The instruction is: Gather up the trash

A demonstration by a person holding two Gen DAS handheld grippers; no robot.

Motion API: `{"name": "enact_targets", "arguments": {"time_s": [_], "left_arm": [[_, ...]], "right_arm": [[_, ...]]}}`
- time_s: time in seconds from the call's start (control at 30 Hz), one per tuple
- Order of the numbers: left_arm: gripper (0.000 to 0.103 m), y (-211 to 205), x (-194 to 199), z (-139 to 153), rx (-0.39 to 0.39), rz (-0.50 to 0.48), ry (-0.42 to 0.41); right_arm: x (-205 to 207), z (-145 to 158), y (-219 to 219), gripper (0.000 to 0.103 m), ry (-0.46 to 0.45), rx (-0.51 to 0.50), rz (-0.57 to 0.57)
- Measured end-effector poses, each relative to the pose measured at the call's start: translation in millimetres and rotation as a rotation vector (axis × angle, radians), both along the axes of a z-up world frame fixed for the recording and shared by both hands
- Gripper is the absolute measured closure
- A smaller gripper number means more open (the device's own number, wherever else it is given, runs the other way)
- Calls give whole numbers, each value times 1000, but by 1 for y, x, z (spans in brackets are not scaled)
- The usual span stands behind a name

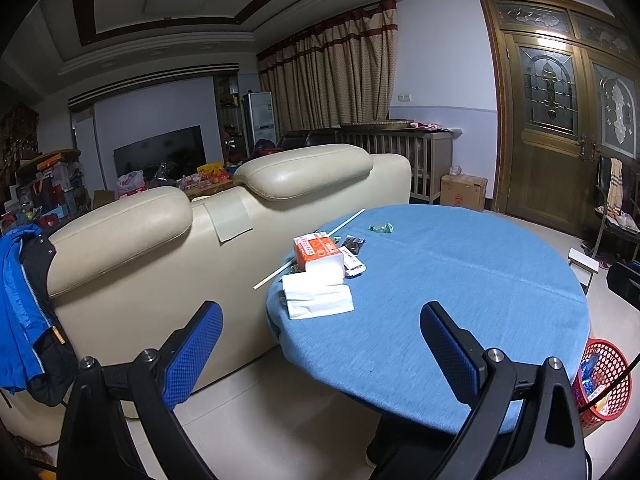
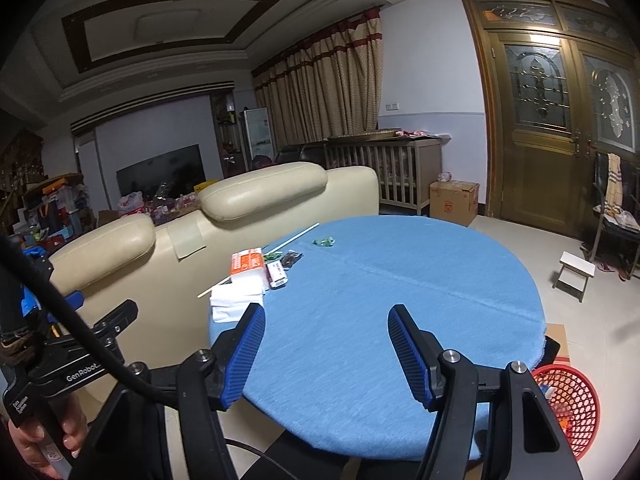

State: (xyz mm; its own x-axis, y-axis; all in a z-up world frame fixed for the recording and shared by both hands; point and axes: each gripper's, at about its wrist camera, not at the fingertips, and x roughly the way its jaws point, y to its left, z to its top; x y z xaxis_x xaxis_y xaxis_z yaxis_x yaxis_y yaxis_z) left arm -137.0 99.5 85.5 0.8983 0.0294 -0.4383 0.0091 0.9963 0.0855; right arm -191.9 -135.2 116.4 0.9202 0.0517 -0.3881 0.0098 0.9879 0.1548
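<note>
Scattered along the far-left edge of the blue round table: a green candy wrapper, a dark snack packet, loose white tissues beside an orange tissue pack, and a long thin stick overhanging the rim. Probably all light and crushable — best pinched at a raised crease or free edge, the stick near mid-length. Both left gripper and right gripper spread wide, empty, short of the litter — red mesh basket waiting on the floor, lower right.

Matt blue cloth covers the table, beside a glossy cream leather sofa and red plastic mesh basket
</note>
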Motion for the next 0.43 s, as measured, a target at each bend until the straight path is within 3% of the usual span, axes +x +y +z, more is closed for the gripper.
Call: {"name": "enact_targets", "arguments": {"time_s": [0.27,0.43], "left_arm": [[4,-34,41,-3,39,-47,22],[4,-64,83,-15,55,-83,54]], "right_arm": [[37,-6,-44,35,39,31,-77],[86,-35,-83,35,127,58,-142]]}}
